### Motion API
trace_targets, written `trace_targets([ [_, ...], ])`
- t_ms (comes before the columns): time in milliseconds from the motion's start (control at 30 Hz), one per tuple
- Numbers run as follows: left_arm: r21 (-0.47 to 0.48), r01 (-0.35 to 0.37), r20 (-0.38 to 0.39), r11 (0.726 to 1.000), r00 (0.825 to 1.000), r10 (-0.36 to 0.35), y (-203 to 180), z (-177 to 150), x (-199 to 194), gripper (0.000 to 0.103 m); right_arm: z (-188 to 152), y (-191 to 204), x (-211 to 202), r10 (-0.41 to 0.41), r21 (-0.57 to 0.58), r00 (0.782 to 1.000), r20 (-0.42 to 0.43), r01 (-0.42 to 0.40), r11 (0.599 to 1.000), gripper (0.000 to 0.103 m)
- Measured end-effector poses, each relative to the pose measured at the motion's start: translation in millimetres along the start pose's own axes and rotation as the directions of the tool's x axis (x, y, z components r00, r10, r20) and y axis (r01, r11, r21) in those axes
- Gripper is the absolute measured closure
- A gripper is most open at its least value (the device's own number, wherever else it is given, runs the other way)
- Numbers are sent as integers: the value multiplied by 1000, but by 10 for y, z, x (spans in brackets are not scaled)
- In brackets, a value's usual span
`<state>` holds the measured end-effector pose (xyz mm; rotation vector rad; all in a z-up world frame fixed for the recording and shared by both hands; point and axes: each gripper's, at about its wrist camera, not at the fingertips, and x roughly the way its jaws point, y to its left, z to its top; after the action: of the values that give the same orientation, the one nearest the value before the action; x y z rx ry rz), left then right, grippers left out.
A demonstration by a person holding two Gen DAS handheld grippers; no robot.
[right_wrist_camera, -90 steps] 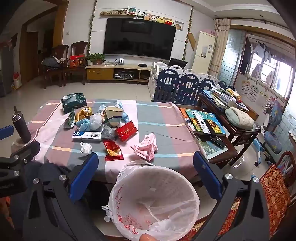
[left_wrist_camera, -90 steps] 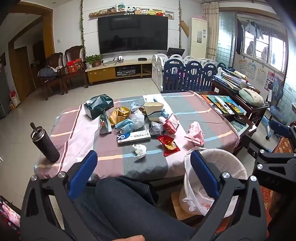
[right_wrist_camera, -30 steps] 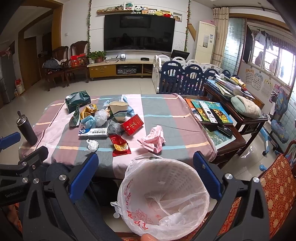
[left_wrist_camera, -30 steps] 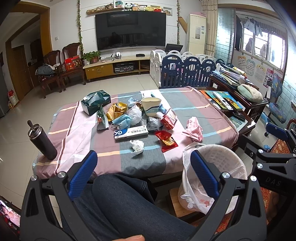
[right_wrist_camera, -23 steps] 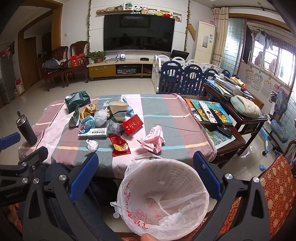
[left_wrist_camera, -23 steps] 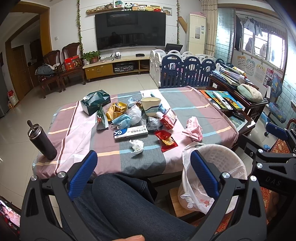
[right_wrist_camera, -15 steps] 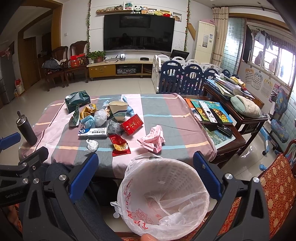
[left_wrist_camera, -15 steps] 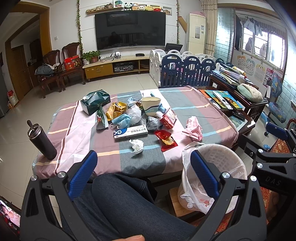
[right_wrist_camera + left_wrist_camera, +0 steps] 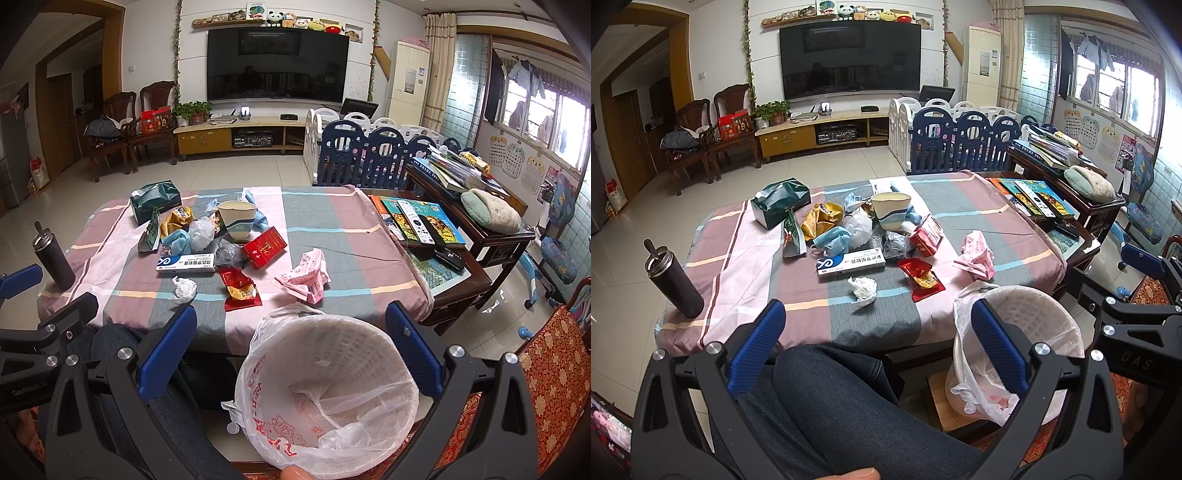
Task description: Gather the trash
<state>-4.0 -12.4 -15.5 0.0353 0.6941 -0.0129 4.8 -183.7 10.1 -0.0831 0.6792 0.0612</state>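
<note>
1. In the left wrist view, the left gripper [image 9: 877,334] hangs low over a person's denim-clad leg [image 9: 846,410], its blue-padded fingers [image 9: 757,343] spread wide with nothing between them.
2. Ahead of it the worktop [image 9: 746,266] wears a striped cloth and carries the trash: a crumpled white tissue [image 9: 863,287] nearest the front edge, a white and blue medicine box [image 9: 851,263] just behind it, and a red snack wrapper [image 9: 921,278] to its right.
3. Farther back lie a blue face mask [image 9: 831,239], a yellow foil bag [image 9: 822,218], a paper cup [image 9: 890,211], a red packet [image 9: 927,235] and a green tissue pack [image 9: 781,201]; a crumpled pink wrapper [image 9: 975,254] sits apart to the right.
4. A dark flask [image 9: 674,280] stands upright near the worktop's left corner.
5. A white wastebasket [image 9: 1049,317] lined with a plastic bag stands below the worktop's front right edge, with the right gripper's black frame just beside it.
6. In the right wrist view, the right gripper [image 9: 288,345] hovers directly above the wastebasket [image 9: 354,343], fingers [image 9: 413,350] wide apart and empty.
7. The pink wrapper [image 9: 304,277] and red snack wrapper [image 9: 240,288] lie nearest the basket; the tissue [image 9: 184,286] is to their left.
</note>
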Motion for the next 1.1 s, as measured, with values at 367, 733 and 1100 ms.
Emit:
trace_targets([
  [367,0,0,-1,1000,1000,0,10,14,2,3,3,0,0,1,1,1000,1,-1,1000,3],
  [733,0,0,-3,1000,1000,0,8,14,4,3,-2,0,4,3,2,1000,-1,-3,1000,3],
  [1100,1,1,-4,1000,1000,-1,-7,-5,5,3,-16,9,2,6,2,1000,-3,-6,1000,3],
])
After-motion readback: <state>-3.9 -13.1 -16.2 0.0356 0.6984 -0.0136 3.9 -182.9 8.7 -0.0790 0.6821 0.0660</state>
